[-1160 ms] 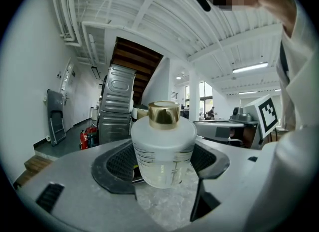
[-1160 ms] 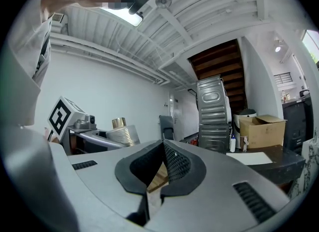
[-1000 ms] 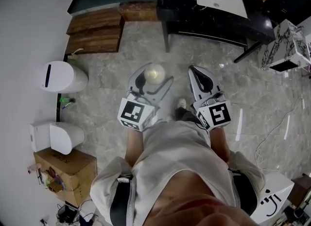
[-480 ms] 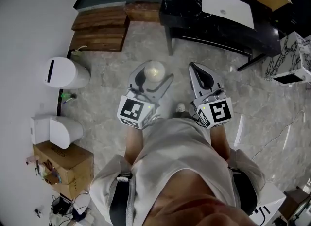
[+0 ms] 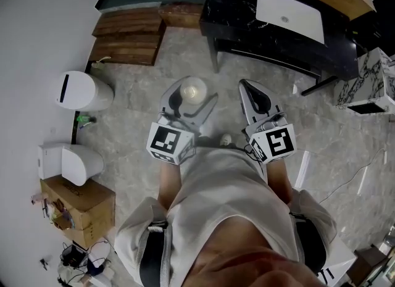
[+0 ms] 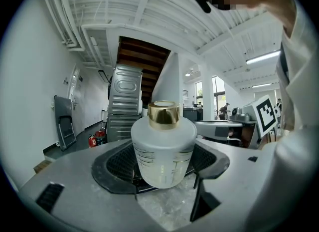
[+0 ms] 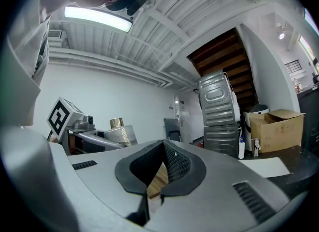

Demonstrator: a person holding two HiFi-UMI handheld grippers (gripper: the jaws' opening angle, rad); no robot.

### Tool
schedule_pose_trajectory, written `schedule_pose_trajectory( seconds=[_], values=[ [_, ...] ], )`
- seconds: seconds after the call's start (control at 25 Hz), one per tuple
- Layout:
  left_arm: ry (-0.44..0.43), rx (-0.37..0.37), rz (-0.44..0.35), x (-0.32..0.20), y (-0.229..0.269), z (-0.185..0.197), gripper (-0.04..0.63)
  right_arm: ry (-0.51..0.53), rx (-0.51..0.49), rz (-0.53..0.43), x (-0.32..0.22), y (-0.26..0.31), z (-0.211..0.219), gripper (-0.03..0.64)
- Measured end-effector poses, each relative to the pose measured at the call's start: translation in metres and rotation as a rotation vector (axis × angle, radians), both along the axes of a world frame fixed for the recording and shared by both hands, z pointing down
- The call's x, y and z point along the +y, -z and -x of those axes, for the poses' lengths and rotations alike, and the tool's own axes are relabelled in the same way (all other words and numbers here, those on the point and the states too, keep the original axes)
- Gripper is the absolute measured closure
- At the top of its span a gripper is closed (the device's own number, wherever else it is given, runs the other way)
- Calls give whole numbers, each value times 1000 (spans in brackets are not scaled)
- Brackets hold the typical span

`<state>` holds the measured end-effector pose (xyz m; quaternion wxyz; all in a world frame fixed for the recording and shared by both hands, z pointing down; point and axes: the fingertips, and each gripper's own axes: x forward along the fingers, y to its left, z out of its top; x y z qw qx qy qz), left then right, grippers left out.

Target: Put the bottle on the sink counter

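A frosted white bottle (image 5: 193,91) with a gold cap stands upright between the jaws of my left gripper (image 5: 189,97), which is shut on its body. In the left gripper view the bottle (image 6: 163,146) fills the middle, clamped by both black pads. My right gripper (image 5: 255,98) is held beside it to the right, jaws shut together with nothing in them (image 7: 161,168). The right gripper view also catches the bottle (image 7: 119,133) at the left. The black sink counter (image 5: 247,33) with its white basin (image 5: 290,11) stands ahead at the upper right, well apart from both grippers.
Grey stone floor lies below. A white bin (image 5: 83,91), a white fixture (image 5: 71,163) and an open cardboard box (image 5: 77,208) line the left wall. Wooden steps (image 5: 126,36) are at the upper left, and a marble-patterned box (image 5: 367,82) at the right.
The whole scene has slid slightly down and right in view, so the sink counter sits a little nearer. Both grippers keep their pose, the bottle still clamped in the left one.
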<state>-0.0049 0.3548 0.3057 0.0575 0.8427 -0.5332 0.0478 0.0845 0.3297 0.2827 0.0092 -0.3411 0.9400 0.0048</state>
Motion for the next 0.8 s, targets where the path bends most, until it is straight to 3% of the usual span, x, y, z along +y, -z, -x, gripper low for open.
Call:
schedule_pose_trajectory(
  seconds=[0.44, 0.8],
  values=[
    [-9, -2, 29, -26, -10, -6, 268, -1, -3, 9, -27, -1, -3, 618],
    [-43, 19, 3, -70, -4, 1, 268, -35, 14, 4, -63, -3, 4, 620]
  ],
)
